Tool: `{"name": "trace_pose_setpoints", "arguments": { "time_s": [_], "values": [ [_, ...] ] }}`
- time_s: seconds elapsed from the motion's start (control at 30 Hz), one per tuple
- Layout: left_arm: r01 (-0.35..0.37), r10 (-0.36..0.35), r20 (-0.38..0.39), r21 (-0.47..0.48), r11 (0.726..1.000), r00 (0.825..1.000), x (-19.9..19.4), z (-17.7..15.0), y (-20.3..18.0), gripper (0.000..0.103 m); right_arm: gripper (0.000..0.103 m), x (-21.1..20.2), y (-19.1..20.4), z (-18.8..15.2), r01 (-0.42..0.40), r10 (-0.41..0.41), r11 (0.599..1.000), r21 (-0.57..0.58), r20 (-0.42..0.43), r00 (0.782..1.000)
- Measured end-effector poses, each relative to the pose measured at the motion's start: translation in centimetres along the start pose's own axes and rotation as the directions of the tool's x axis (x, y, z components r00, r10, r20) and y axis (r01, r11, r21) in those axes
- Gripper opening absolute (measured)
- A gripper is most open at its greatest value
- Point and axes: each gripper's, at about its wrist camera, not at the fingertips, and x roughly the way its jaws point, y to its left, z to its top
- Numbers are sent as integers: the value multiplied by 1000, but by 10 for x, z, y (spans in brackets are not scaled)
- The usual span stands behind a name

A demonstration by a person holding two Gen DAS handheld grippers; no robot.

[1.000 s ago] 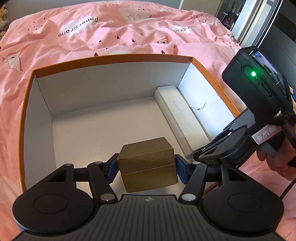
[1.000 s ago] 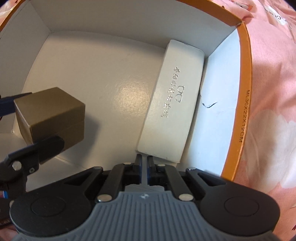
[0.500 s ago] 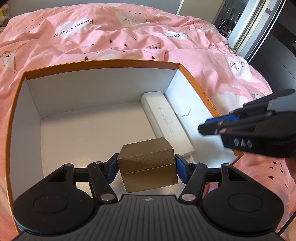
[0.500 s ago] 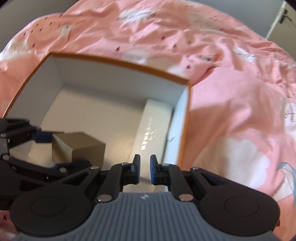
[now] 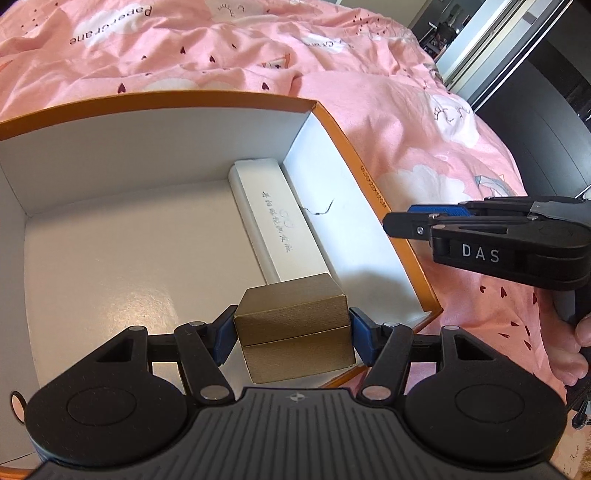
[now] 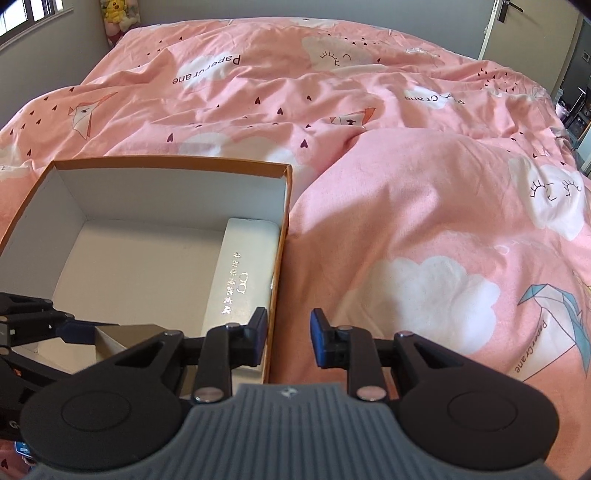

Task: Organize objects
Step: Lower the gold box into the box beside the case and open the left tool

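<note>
My left gripper (image 5: 291, 332) is shut on a small gold box (image 5: 295, 332) and holds it over the near right corner of an open orange storage box (image 5: 354, 158) with a white inside. A long white case (image 5: 273, 221) lies along the storage box's right wall; it also shows in the right wrist view (image 6: 243, 284). My right gripper (image 6: 288, 338) is open and empty above the storage box's right rim (image 6: 280, 236). It also shows in the left wrist view (image 5: 406, 221), at the right, outside the box.
The storage box sits on a bed with a rumpled pink quilt (image 6: 406, 206). A raised fold of quilt lies right of the box. A plush toy (image 6: 118, 14) stands at the far wall. A door (image 6: 524, 26) and a dark doorway are at the far right.
My right gripper let go of the white case, rose out of the box, moved right and opened. My left gripper carried the gold box toward the box's right side.
</note>
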Motion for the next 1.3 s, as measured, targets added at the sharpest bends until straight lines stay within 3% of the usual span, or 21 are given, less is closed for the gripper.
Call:
{"name": "trace_pose_setpoints", "arguments": {
  "time_s": [0.23, 0.47, 0.8, 1.03, 1.2, 1.3],
  "values": [
    [20, -25, -105, -51, 999, 994, 17, 10, 3, 72, 29, -7, -9, 2, -7, 5, 1000, 28, 67, 998],
    [29, -46, -221, -81, 996, 974, 33, 25, 0, 72, 30, 0, -9, 2, -29, 28, 1000, 12, 75, 997],
    [49, -65, -261, -66, 997, 963, 44, 32, -9, 72, 34, 7, -13, 2, -36, 34, 999, 22, 70, 997],
    [84, -102, -359, -65, 994, 928, 46, 47, -4, 72, 35, 8, -13, 4, -38, 36, 999, 28, 71, 997],
    [89, -99, -480, -43, 995, 871, 56, 65, -4, 71, 35, 11, -11, 6, -37, 36, 999, 17, 66, 997],
    [81, -91, -524, -41, 996, 847, 64, 68, -7, 71, 34, 13, -15, 7, -42, 39, 998, 39, 59, 997]
  ]
}}
